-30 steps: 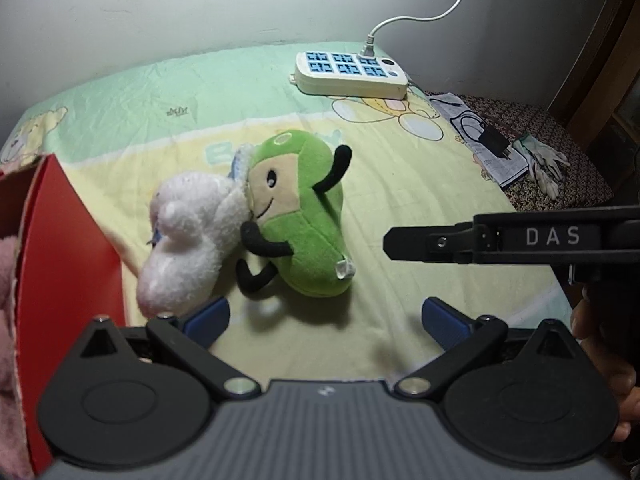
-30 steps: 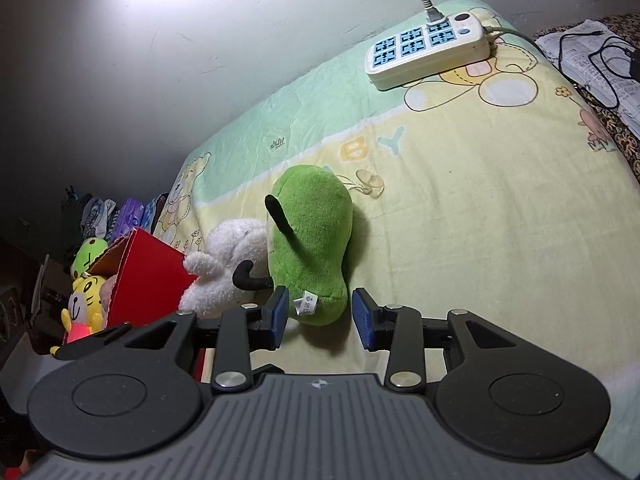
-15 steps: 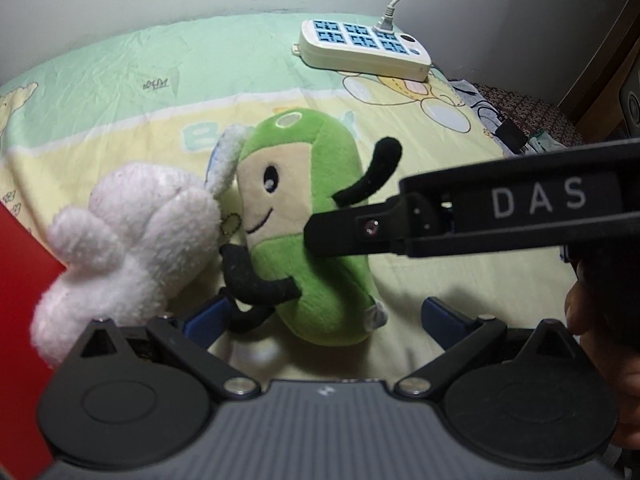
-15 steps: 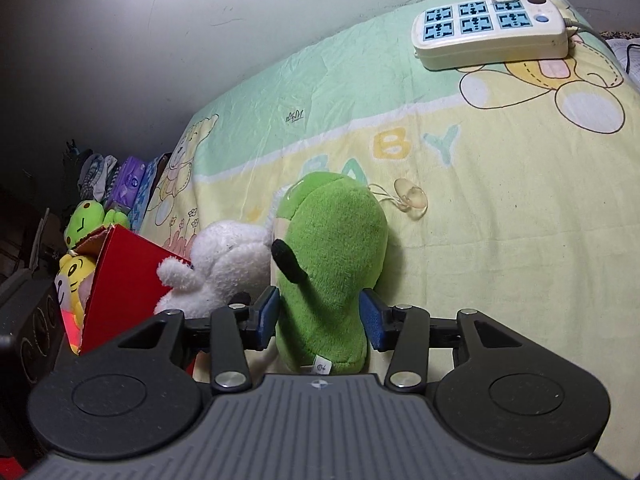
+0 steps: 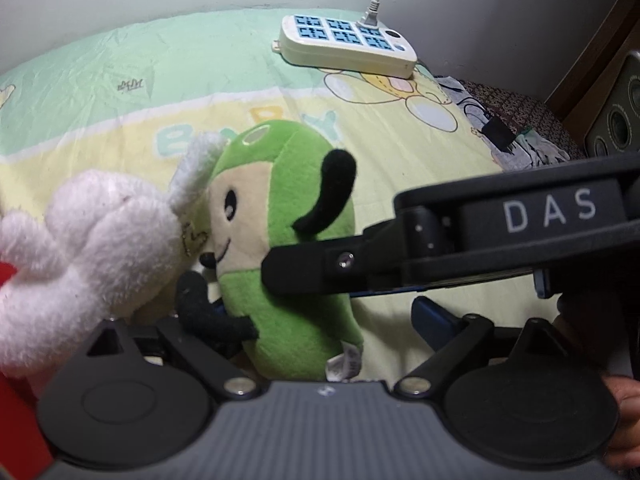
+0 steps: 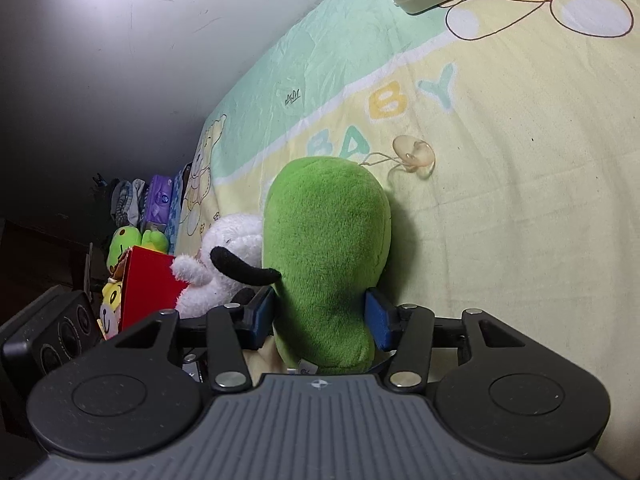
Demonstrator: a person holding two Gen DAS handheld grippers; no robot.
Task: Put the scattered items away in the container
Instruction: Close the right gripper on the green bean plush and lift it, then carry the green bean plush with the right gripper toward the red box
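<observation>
Right fingers [image 6: 320, 320] clamp green plush [image 6: 326, 264] on baby-print sheet [image 6: 500, 200]; left fingers [image 5: 320, 320] seemingly apart.

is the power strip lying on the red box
No, the power strip lies on the bed sheet near the wall, well apart from the red box beside the white plush toy.

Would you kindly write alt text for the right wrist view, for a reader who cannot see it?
The right gripper has its blue fingers on either side of a green plush toy lying on a pastel bedsheet. A white plush toy and a red box sit to its left.
</observation>
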